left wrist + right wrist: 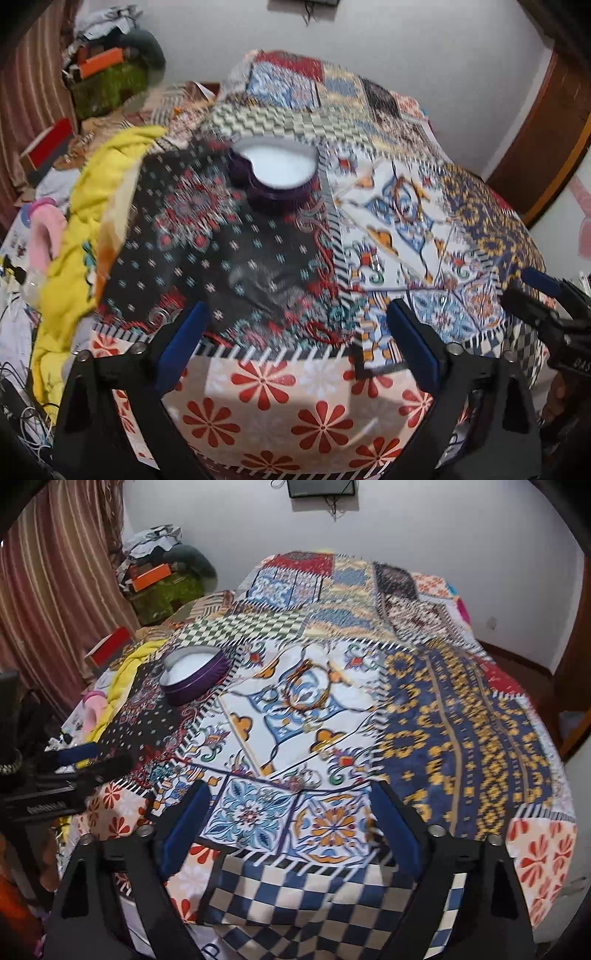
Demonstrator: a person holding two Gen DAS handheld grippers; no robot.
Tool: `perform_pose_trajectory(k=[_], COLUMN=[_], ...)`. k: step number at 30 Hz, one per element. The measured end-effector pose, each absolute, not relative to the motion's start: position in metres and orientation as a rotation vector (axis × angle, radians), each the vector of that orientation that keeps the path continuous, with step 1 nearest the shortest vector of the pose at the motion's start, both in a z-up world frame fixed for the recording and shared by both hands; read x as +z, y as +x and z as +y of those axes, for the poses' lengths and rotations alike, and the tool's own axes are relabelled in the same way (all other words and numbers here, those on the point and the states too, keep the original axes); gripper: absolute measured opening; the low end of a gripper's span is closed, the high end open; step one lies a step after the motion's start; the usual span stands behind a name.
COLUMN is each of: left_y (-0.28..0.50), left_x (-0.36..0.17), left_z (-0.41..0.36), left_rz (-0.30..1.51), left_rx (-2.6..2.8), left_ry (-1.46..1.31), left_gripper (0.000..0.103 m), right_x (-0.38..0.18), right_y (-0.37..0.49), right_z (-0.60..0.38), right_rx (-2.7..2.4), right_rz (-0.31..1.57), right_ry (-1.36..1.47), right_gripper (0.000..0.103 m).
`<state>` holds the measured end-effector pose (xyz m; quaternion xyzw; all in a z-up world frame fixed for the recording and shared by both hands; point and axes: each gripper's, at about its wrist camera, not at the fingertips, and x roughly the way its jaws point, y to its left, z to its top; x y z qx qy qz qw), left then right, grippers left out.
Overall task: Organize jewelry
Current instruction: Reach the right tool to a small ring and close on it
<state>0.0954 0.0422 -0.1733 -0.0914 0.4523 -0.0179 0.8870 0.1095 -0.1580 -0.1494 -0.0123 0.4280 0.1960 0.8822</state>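
both tools gape wide, empty; purple jewelry box (275,173) lies well ahead of left tool (295,345).

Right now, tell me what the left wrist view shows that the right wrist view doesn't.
Left wrist only: a dark, shiny smear on the black patch just ahead of the open left gripper. Right wrist only: gold bangles on the white patch, beyond the open right gripper, and blue checks nearest the camera. Both: the purple heart-shaped box, open and white inside, the patchwork bedspread and yellow cloth.
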Motion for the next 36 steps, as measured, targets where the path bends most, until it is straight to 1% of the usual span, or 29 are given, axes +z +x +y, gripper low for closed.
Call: perform_pose_trajectory(k=[1, 3, 6, 7, 8, 9, 10, 11, 14, 15, 17, 18, 19, 20, 23, 24, 25, 26, 27, 28, 36], left_y=[0.096, 0.097, 0.1, 0.101, 0.102, 0.102, 0.102, 0.103, 0.107, 0.108, 0.11, 0.111, 0.112, 0.112, 0.112, 0.112, 0.112, 0.113, 0.113, 0.113, 0.11], left_x=[-0.176, -0.183, -0.19, -0.193, -0.194, -0.194, -0.194, -0.194, -0.196, -0.197, -0.198, -0.198, -0.199, -0.199, -0.201, -0.202, -0.203, -0.204, -0.205, -0.205, -0.198], left_z=[0.041, 0.038, 0.033, 0.031, 0.028, 0.026, 0.024, 0.021, 0.017, 0.016, 0.016, 0.015, 0.016, 0.016, 0.014, 0.014, 0.014, 0.015, 0.016, 0.017, 0.013], left_rz=[0.955, 0.978, 0.999, 1.01, 1.013, 1.011, 1.008, 1.008, 1.009, 1.008, 1.009, 1.012, 1.015, 1.02, 1.021, 1.019, 1.019, 1.021, 1.02, 1.02, 0.998], left_rx=[-0.049, -0.072, -0.109, -0.126, -0.137, -0.142, -0.148, -0.158, -0.175, -0.178, -0.189, -0.201, -0.215, -0.229, -0.237, -0.237, -0.235, -0.234, -0.232, -0.234, -0.226], left_ry=[-0.189, -0.188, -0.19, -0.187, -0.177, -0.165, -0.153, -0.144, -0.13, -0.129, -0.134, -0.142, -0.153, -0.164, -0.161, -0.16, -0.163, -0.168, -0.173, -0.179, -0.165], left_gripper=[0.09, 0.087, 0.076, 0.069, 0.063, 0.061, 0.057, 0.051, 0.044, 0.042, 0.031, 0.029, 0.023, 0.02, 0.018, 0.017, 0.012, 0.009, 0.007, 0.007, 0.007], right_x=[-0.152, -0.157, -0.164, -0.167, -0.169, -0.172, -0.174, -0.176, -0.18, -0.182, -0.184, -0.186, -0.187, -0.189, -0.195, -0.196, -0.197, -0.197, -0.198, -0.198, -0.19], right_y=[0.111, 0.113, 0.115, 0.116, 0.118, 0.12, 0.121, 0.122, 0.125, 0.125, 0.127, 0.127, 0.129, 0.13, 0.135, 0.135, 0.136, 0.136, 0.136, 0.137, 0.135], right_z=[-0.156, -0.153, -0.15, -0.149, -0.148, -0.147, -0.147, -0.147, -0.145, -0.145, -0.143, -0.141, -0.141, -0.14, -0.14, -0.139, -0.139, -0.14, -0.14, -0.141, -0.144], right_rx=[0.415, 0.428, 0.44, 0.444, 0.447, 0.452, 0.461, 0.469, 0.48, 0.485, 0.485, 0.484, 0.484, 0.482, 0.48, 0.478, 0.471, 0.466, 0.462, 0.459, 0.478], right_rz=[0.902, 0.924, 0.952, 0.962, 0.972, 0.986, 0.998, 1.009, 1.034, 1.041, 1.048, 1.051, 1.057, 1.063, 1.077, 1.075, 1.071, 1.068, 1.066, 1.065, 1.049], right_ry=[-0.019, -0.016, -0.01, -0.008, -0.002, 0.009, 0.021, 0.035, 0.054, 0.055, 0.056, 0.055, 0.053, 0.056, 0.073, 0.072, 0.066, 0.067, 0.067, 0.066, 0.085], right_gripper=[0.078, 0.068, 0.059, 0.057, 0.052, 0.048, 0.046, 0.042, 0.036, 0.036, 0.034, 0.033, 0.032, 0.031, 0.028, 0.025, 0.022, 0.018, 0.013, 0.011, 0.01])
